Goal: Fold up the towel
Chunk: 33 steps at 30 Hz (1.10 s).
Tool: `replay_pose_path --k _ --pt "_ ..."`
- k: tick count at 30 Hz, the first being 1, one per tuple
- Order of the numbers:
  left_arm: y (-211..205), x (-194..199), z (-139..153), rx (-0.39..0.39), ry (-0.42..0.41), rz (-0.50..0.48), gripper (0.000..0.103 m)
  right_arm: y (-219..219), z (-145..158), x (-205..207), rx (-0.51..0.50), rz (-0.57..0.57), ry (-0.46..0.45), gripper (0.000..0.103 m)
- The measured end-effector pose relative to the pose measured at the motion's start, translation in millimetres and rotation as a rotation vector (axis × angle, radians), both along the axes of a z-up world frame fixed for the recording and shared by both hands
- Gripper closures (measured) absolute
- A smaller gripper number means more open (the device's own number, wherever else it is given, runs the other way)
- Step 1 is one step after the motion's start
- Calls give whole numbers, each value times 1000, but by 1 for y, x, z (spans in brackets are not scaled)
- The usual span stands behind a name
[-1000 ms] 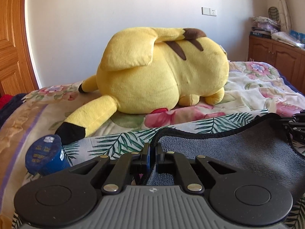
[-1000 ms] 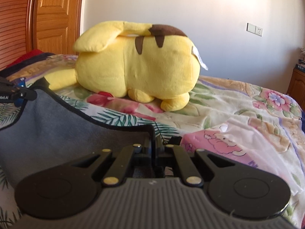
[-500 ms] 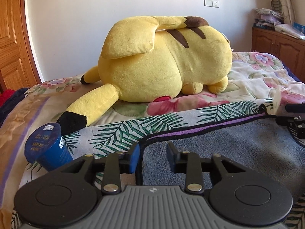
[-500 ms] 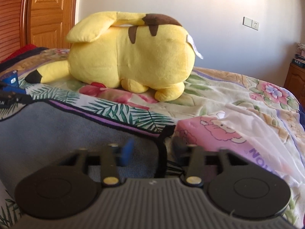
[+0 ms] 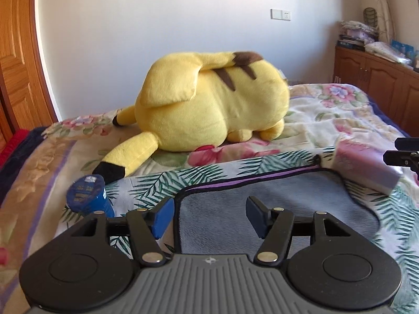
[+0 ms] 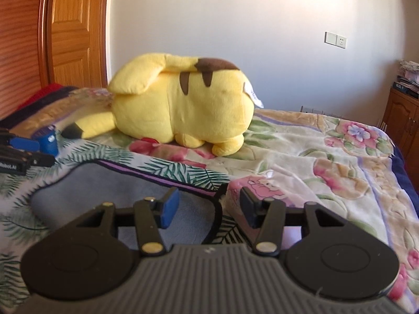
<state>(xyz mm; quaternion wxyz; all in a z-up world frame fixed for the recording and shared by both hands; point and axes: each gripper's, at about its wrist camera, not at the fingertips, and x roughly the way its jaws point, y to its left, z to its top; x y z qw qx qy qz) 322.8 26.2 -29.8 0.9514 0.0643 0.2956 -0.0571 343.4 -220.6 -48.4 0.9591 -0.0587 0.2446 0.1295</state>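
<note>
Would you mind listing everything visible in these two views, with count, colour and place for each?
Towel: one, grey with dark edging, lying on the bed just ahead of both tools.
Plush toy: one, yellow with brown stripes, lying on the bed beyond the towel.
Cup: one, blue, on the bed left of the towel.
Pink cloth: one, pink with a cartoon print, at the towel's right corner.
Bedspread: one, floral and palm-leaf pattern, covering the bed.
Door: one, brown wood, far left.
Cabinet: one, brown wood, far right, with stacked items on top.
Wall socket: one, white, on the wall.
Left tool: one, black with blue pads, open over the towel's left corner.
Right tool: one, black with blue pads, open over its right corner.
</note>
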Motion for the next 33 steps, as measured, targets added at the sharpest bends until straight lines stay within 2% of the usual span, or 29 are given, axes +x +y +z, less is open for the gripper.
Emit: replay_pose_path --k 6,18,21,25,29,33 --pt "-11 -32 39 3 -23 -22 56 -7 28 -33 27 -15 11 51" --pt "-15 -109 98 12 -93 -37 38 -3 70 -92 27 -11 -24 45" --pt "-12 -132 105 -7 -96 -40 34 -1 75 -107 25 -5 -35 43" --pt "-11 -158 109 7 -93 -50 33 -2 75 -124 38 -6 -30 39" --pt "-5 -180 109 -15 -92 -41 28 -1 73 -139 48 -7 -28 38" --pt "-3 -195 107 -2 -88 -45 23 -2 71 -150 57 -10 -26 36"
